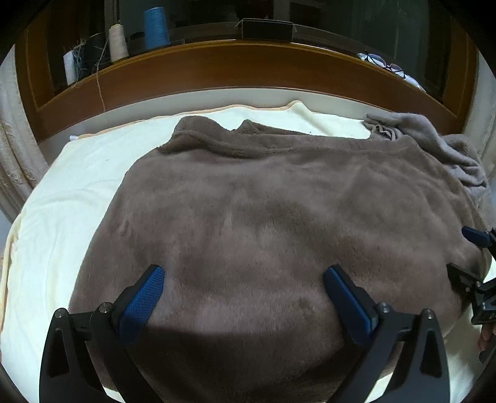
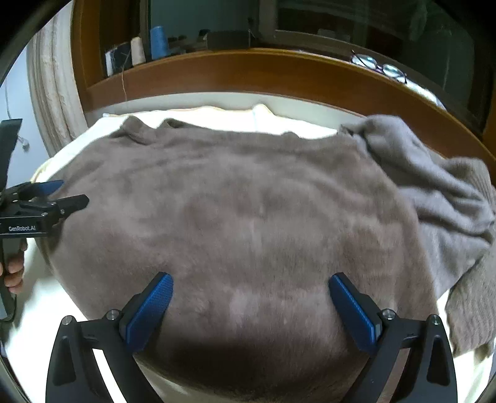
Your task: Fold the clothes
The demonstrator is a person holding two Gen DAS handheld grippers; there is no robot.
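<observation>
The sweater point(image 1: 263, 217) is plain taupe-brown, fuzzy and unpatterned. The sheet point(image 1: 62, 198) on the bed is cream. Both grippers are black with blue, cross-hatched pads point(image 1: 145, 297). The headboard point(image 1: 217, 68) is orange-brown wood. On its shelf stand a blue spool point(image 1: 156, 28), a beige spool point(image 1: 118, 43) and a white spool point(image 1: 70, 66).

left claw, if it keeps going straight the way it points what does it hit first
Most likely the brown fleece garment: the open left claw points across it, low over the fabric. Depth is unclear, so how soon is uncertain.
</observation>
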